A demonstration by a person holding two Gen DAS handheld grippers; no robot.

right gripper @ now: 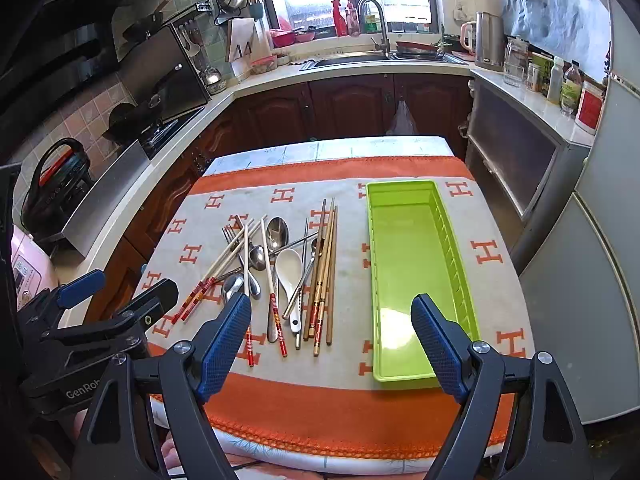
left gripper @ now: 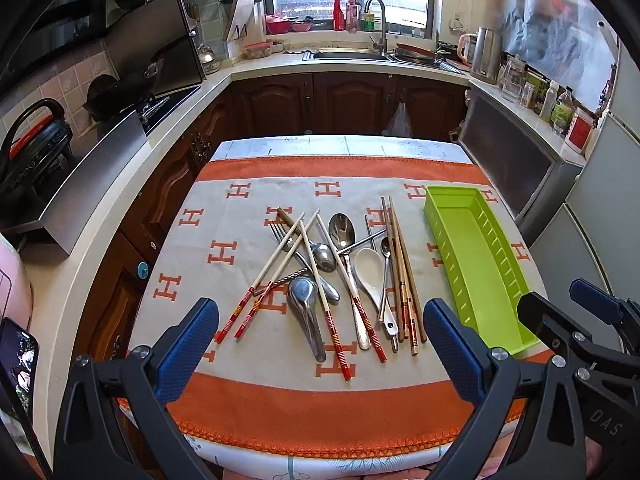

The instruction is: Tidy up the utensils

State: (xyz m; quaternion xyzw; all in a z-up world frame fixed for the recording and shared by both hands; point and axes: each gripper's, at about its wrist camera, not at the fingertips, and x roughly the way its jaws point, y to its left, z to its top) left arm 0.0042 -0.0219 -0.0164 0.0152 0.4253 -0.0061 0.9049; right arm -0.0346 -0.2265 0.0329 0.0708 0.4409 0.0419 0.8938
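Observation:
A pile of utensils lies on the orange-and-beige cloth: white chopsticks with red ends, metal spoons, a fork, a white ceramic spoon and brown wooden chopsticks. An empty green tray lies to their right. My left gripper is open and empty, above the table's near edge in front of the pile. My right gripper is open and empty, near the tray's front end. Each gripper shows in the other's view.
The table stands in a kitchen. A counter with a stove runs along the left, a sink at the back, a cabinet and fridge on the right.

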